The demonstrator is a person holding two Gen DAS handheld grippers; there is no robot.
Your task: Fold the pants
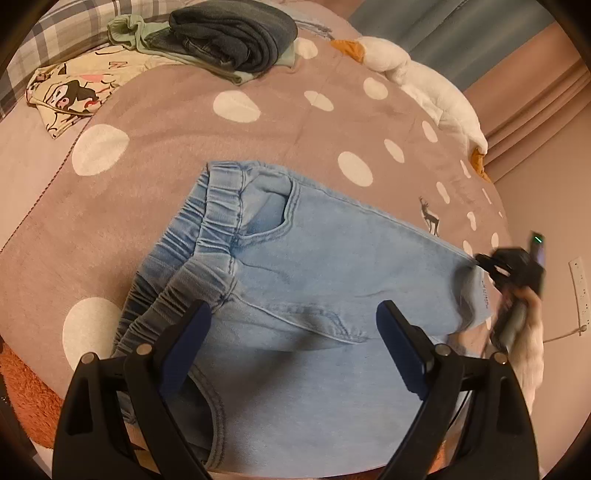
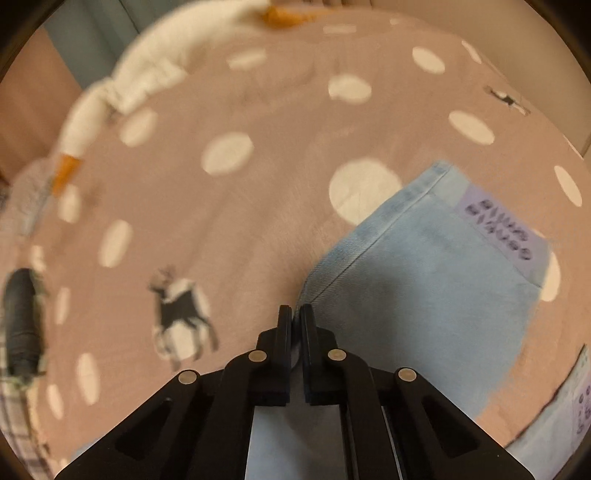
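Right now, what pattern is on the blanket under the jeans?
White dots on dusty pink blanket, clearest in the left wrist view.

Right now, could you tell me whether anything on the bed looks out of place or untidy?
Nothing looks damaged or spilled. The jeans lie mostly flat on the blanket, though the waistband is bunched unevenly. At the far edge, dark clothes sit in a loose heap rather than a neat stack.

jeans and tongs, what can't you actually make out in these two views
- Jeans: left wrist view, the lower legs run under the open left tongs and off the bottom edge.
- Right tongs: right wrist view, shut at the jeans' edge; the pads hide whether cloth is pinched, and the picture is blurred.
- Label: right wrist view, print blurred, unreadable.
- Dark folded clothes: left wrist view, too far to identify.
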